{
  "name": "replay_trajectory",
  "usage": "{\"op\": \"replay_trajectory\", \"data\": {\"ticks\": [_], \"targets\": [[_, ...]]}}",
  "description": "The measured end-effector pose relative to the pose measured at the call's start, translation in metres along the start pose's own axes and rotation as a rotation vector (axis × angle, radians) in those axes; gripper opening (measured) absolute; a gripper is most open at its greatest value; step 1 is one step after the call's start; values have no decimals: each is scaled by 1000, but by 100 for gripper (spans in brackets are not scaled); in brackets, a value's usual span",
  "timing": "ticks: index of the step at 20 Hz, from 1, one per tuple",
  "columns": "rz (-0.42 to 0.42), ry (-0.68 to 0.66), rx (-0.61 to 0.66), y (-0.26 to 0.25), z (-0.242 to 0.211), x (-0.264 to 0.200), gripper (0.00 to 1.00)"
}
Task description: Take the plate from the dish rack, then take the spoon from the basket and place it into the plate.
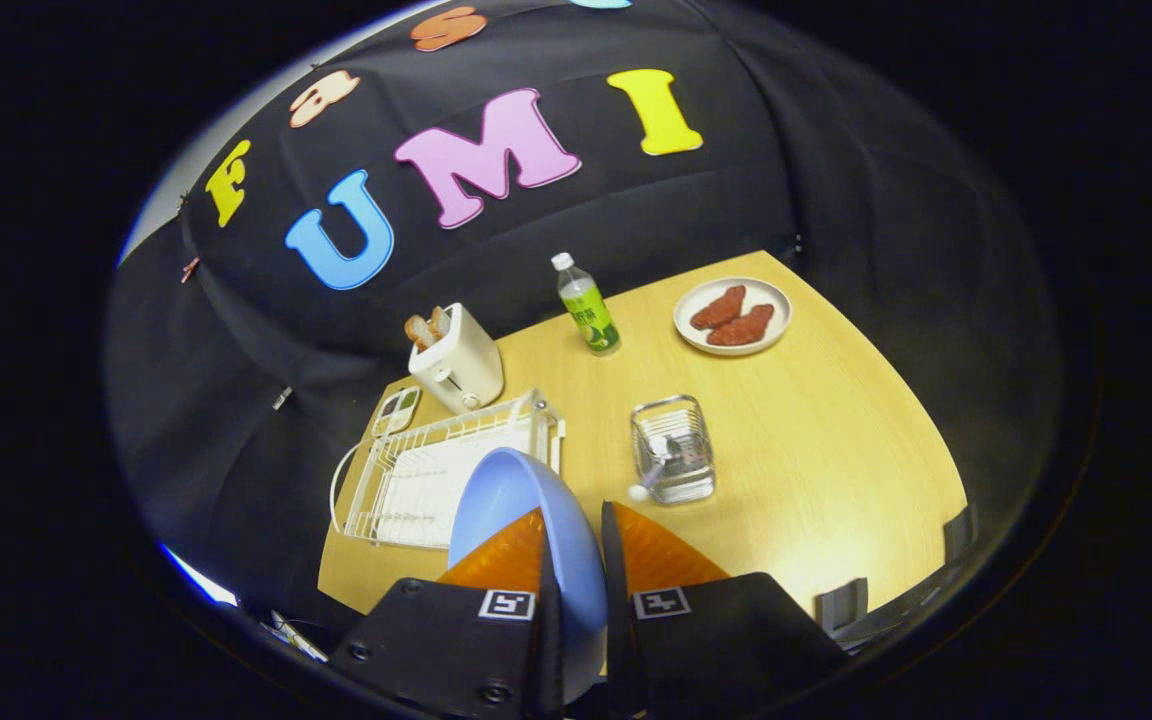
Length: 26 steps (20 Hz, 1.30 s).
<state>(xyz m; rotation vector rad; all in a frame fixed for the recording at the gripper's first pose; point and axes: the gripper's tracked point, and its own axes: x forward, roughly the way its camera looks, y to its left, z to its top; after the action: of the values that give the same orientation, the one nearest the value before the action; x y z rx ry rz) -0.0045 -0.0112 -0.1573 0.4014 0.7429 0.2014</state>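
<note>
Blue plate (511,505) is pinched on edge in my gripper (576,590), one finger on each face, held up above the table and just in front of the white wire dish rack (406,480). So as far as I can judge, step one is basically done: the plate is out of the rack, just not set down anywhere yet. Spoon (658,468) is sitting untouched in the little wire basket (676,450) just ahead of my fingers, handle poking out toward me, so that whole half is left. Further out there's a toaster (456,362) with bread in it, a green-label bottle (586,305), and a white dish (733,316) of reddish food. Light wood table (836,450), black cloth walls all round.
</note>
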Motion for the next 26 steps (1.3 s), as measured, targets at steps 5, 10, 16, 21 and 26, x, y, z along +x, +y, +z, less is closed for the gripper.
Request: {"op": "replay_trajectory", "data": {"ticks": [5,10,16,21,26], "targets": [[44,96,35,-54,-30,28,21],[134,230,-19,-82,-72,69,21],[214,330,23,-85,-96,115,24],[207,250,-92,-103,-78,112,59],[235,8,-396,-103,-28,81,98]]}}
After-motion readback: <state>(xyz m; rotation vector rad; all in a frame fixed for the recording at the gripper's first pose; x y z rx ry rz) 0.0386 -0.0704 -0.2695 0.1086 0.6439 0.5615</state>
